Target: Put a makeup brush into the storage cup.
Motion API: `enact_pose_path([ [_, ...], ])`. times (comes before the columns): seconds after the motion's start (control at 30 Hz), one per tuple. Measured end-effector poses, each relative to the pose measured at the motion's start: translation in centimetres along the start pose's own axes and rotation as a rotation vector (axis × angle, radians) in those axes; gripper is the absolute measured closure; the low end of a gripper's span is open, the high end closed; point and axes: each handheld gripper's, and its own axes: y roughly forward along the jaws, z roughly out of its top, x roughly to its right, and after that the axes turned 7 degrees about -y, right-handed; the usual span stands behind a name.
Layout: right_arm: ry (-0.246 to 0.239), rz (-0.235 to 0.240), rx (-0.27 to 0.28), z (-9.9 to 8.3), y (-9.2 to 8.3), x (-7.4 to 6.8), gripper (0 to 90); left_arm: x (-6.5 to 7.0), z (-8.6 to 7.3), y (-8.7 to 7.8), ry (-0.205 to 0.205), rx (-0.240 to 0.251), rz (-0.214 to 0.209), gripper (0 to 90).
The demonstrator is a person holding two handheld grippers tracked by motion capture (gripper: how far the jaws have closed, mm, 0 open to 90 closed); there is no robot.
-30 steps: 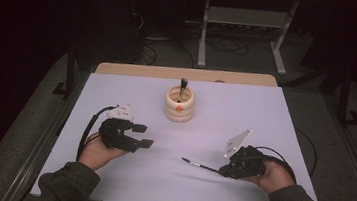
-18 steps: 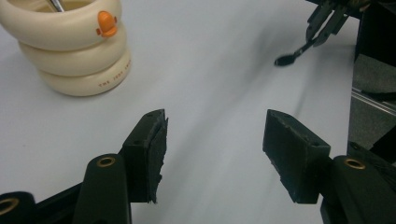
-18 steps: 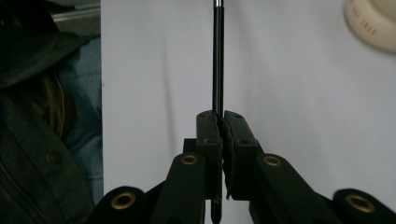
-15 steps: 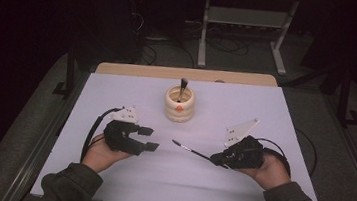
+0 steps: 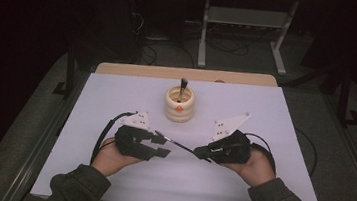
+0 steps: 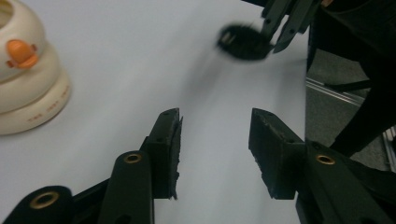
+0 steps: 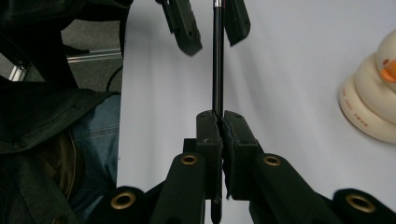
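Note:
My right gripper is shut on a thin black brush, gripping its handle end. The brush points left across the table, towards my left gripper. That gripper is open with nothing between its pads. In the right gripper view the brush runs up between the left gripper's spread jaws. In the left gripper view the brush tip is a dark blur just ahead of the jaws. A cream ringed holder stands behind, with another brush upright in it.
A pale sheet covers the table, and a wooden strip shows along its far edge. Metal rails run along both sides. A metal stand and cables lie on the floor beyond.
Both hands have drawn together. The right gripper has carried the brush leftward, and its tip has now reached the left gripper's open jaws.

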Motion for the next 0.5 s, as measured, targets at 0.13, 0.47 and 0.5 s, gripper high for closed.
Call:
enact_pose_path([
  [0.13,0.008,0.01,0.008,0.2,0.7,-0.1,85.1,0.3,0.1,0.4,0.005,-0.002,-0.022,58.3],
  [0.47,0.028,0.02,0.027,-0.6,2.2,-0.2,85.0,0.5,0.2,0.7,-0.002,0.007,-0.057,63.1],
  [0.5,0.027,0.021,0.031,-0.6,2.2,-0.1,85.1,0.5,0.2,0.7,-0.003,0.008,-0.058,63.7],
])
